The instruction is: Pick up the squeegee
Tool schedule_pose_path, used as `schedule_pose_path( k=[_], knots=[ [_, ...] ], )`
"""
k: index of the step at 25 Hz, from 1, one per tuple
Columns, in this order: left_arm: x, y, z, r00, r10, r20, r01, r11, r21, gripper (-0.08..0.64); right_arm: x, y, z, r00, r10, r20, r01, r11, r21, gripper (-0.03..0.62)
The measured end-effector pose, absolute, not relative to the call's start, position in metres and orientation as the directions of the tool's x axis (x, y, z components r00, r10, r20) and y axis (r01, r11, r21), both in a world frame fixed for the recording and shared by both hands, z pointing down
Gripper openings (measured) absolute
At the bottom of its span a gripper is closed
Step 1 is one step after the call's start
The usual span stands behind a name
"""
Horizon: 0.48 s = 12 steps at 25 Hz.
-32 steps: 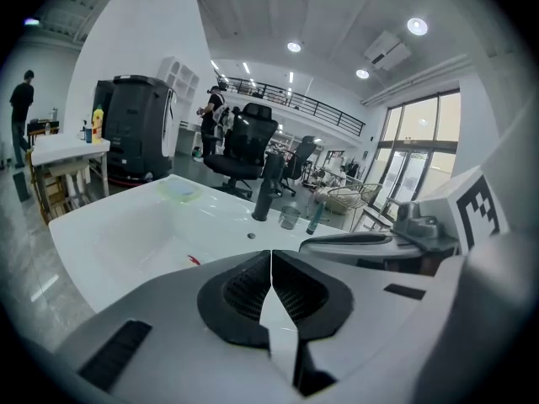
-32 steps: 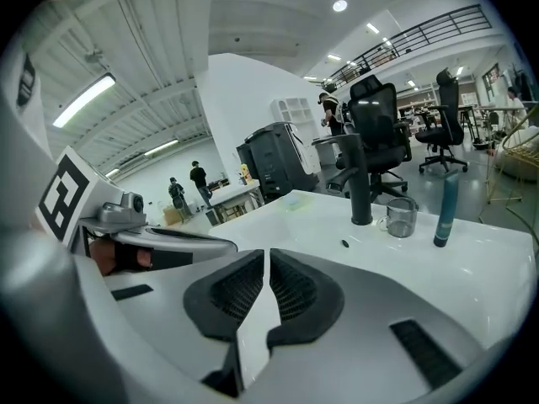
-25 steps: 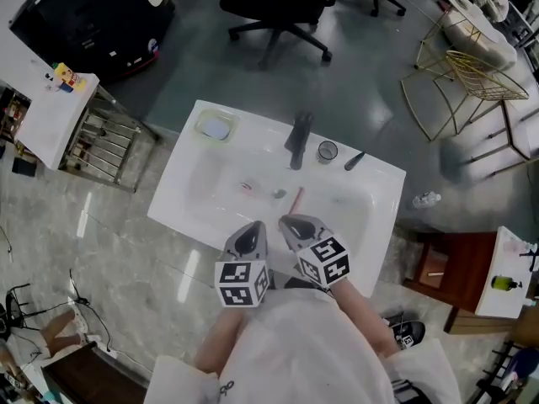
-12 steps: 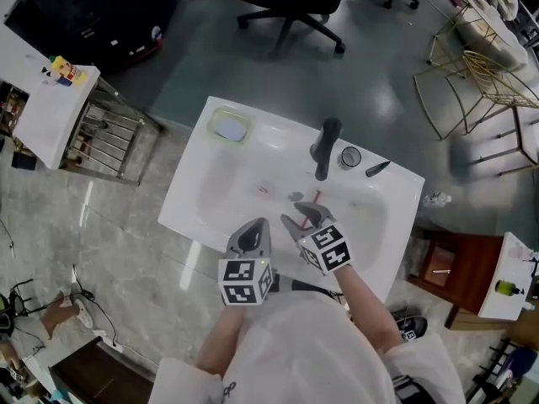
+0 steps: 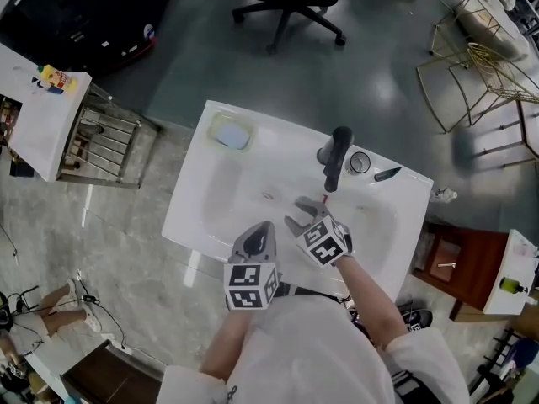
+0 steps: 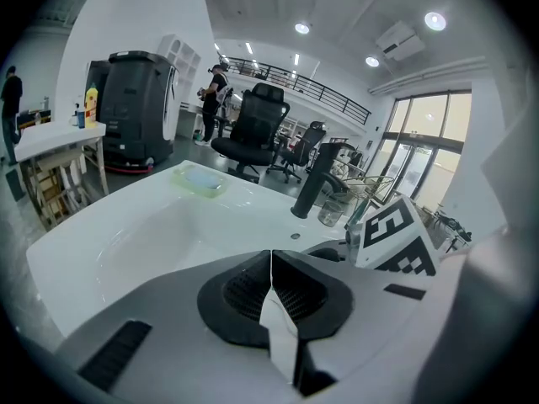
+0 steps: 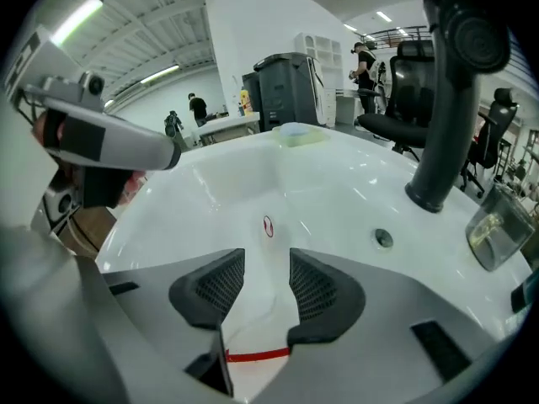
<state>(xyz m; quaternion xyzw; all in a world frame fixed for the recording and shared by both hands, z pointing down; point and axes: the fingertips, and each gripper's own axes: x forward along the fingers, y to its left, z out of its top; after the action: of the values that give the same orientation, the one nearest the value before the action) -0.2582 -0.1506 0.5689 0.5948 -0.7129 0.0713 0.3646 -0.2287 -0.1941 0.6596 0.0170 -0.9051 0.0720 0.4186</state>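
The squeegee [image 5: 322, 200] lies in the white sink basin [image 5: 227, 192] in front of the black faucet [image 5: 337, 154]; in the head view only a slim red bit of it shows. In the right gripper view its pale body with a red strip [image 7: 253, 354] lies low between the jaws. My right gripper [image 5: 306, 213] [image 7: 265, 268] is down in the basin, its jaws newly opened and the pads clear of the squeegee. My left gripper [image 5: 257, 238] [image 6: 271, 263] hovers over the sink's near rim, shut and empty.
A green soap dish [image 5: 229, 133] sits at the sink's far left corner. A glass [image 5: 360, 162] and a dark tool [image 5: 387, 173] stand right of the faucet. A small red mark [image 7: 268, 225] and a round hole [image 7: 383, 238] show in the basin.
My right gripper has gone forward and down into the basin towards the faucet, and its jaws have parted. The left gripper has shifted slightly forward, still shut.
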Motion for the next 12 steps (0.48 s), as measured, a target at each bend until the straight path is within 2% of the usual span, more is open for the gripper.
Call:
schedule_pose_path(
  k=[12],
  knots=[
    [-0.279,-0.15,0.583,-0.037,-0.77,0.637,-0.892,0.313,0.326,0.027,-0.235,-0.198,0.714,-0.503,0.066,0.862,0.039,0.998,-0.054,0.173]
  ],
)
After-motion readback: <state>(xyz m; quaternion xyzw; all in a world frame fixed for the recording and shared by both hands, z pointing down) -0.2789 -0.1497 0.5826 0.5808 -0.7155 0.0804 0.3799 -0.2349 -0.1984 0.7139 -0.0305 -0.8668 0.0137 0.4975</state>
